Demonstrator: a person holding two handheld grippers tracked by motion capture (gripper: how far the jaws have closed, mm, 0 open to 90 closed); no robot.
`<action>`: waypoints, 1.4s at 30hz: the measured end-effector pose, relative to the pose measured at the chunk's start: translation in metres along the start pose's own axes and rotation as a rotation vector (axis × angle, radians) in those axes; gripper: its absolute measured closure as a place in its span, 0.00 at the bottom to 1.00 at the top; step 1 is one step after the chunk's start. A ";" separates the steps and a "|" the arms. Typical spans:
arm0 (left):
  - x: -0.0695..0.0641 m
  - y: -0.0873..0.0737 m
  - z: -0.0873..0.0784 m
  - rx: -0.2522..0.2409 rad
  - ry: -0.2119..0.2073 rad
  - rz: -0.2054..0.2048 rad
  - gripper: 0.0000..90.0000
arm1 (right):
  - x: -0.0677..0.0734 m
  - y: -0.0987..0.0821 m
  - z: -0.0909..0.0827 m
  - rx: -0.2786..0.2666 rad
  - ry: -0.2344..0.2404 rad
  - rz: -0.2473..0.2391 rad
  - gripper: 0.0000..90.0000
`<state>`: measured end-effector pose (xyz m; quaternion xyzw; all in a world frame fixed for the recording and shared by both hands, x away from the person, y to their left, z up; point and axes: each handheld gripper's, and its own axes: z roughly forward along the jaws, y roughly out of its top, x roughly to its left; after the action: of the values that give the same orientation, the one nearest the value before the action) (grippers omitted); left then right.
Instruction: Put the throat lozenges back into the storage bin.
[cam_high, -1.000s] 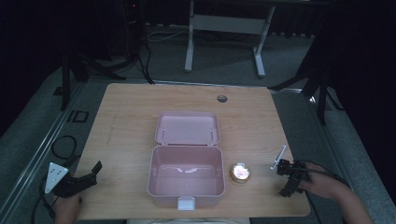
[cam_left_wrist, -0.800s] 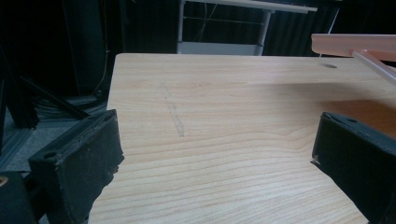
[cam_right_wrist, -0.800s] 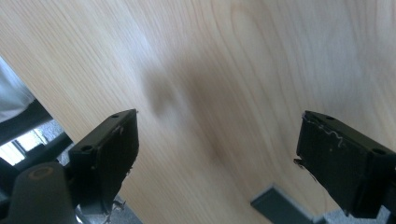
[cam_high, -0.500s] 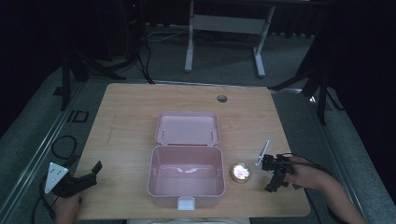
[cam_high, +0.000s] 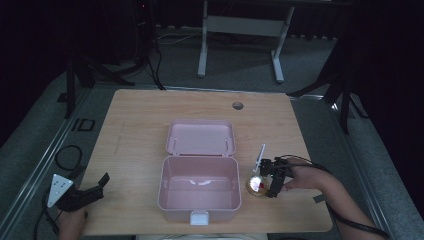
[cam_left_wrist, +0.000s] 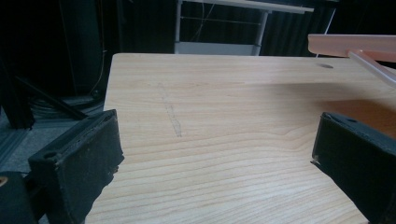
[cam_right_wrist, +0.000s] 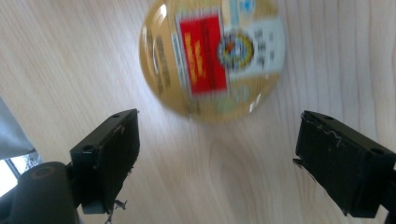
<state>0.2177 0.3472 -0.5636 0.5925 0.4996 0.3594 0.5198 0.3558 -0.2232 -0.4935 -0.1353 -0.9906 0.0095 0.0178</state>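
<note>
While the right gripper (cam_high: 267, 186) hangs over it, the round tin sits untouched on the table.

Tin: a small gold tin (cam_right_wrist: 212, 56) with a red and white label on its lid, lying flat on the wood just right of the pink box (cam_high: 199, 194), near the table's front right corner; also seen from above (cam_high: 256, 185).
Right gripper: jaws wide apart, pointing down at the tin from just above, one on either side of it and touching nothing; the tin lies just beyond their tips in the right gripper view.
Box: open, hollow and pale pink inside, its lid (cam_high: 201, 136) laid back flat behind it, a small white latch at the front edge.
Left gripper: (cam_high: 82, 196) at the front left corner of the table, well apart from the box, jaws spread open with only bare wood between them.
Table: (cam_high: 140, 120) light wood with a fine grain, a faint pencil-like scratch (cam_left_wrist: 172, 115) on the left half and a round cable hole (cam_high: 237, 105) near the back edge.
Room: dark, grey carpet around the table, a white metal desk frame (cam_high: 240, 30) behind it, black stands and cables at either side.
</note>
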 end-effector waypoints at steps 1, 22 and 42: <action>0.000 0.000 0.000 -0.001 -0.001 -0.001 0.02 | -0.001 0.004 0.001 0.001 -0.003 -0.009 0.15; 0.000 0.000 0.000 0.000 -0.005 0.003 0.02 | 0.005 0.038 0.020 0.049 -0.002 -0.099 0.22; 0.000 0.000 0.000 0.003 -0.004 0.003 0.02 | 0.024 0.026 -0.044 0.073 0.029 -0.087 0.22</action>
<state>0.2180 0.3467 -0.5635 0.5949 0.4983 0.3582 0.5192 0.3411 -0.1913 -0.4498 -0.0914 -0.9942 0.0429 0.0373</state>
